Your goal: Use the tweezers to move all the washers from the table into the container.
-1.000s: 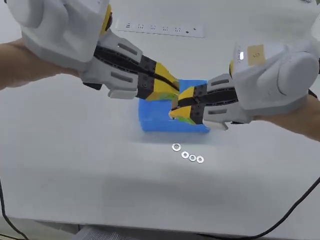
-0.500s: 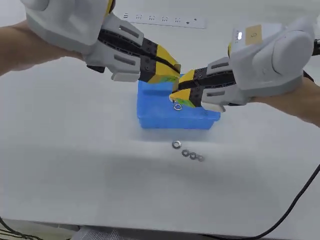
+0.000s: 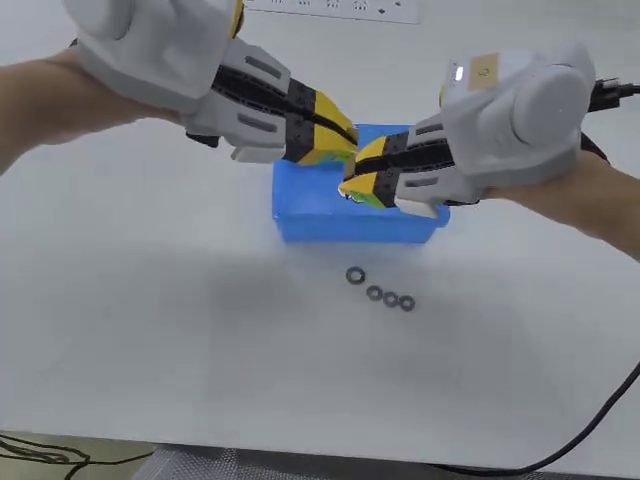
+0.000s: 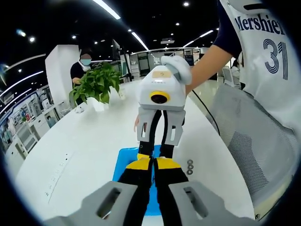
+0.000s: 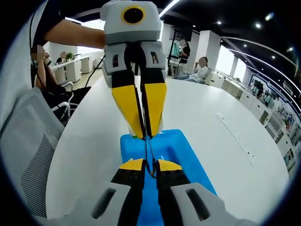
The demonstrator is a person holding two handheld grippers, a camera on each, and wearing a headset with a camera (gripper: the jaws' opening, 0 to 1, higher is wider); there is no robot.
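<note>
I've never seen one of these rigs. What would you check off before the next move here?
1. Grip on tweezers by left claw and right claw: ok.
2. Tweezer tips above the blue container: ok.
3. Washer between the tips: cannot tell, too small.
4. All washers off the table: not ok, four lie in a row in front of the container.

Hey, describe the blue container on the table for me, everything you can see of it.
The container is a bright blue, shallow rectangular tray, seemingly plastic, with rounded corners. It sits flat on the white table, open side up. The left gripper and right gripper meet tip to tip above it, thin tweezers at the right one's jaws. Four washers lie just in front, apart from it.
</note>
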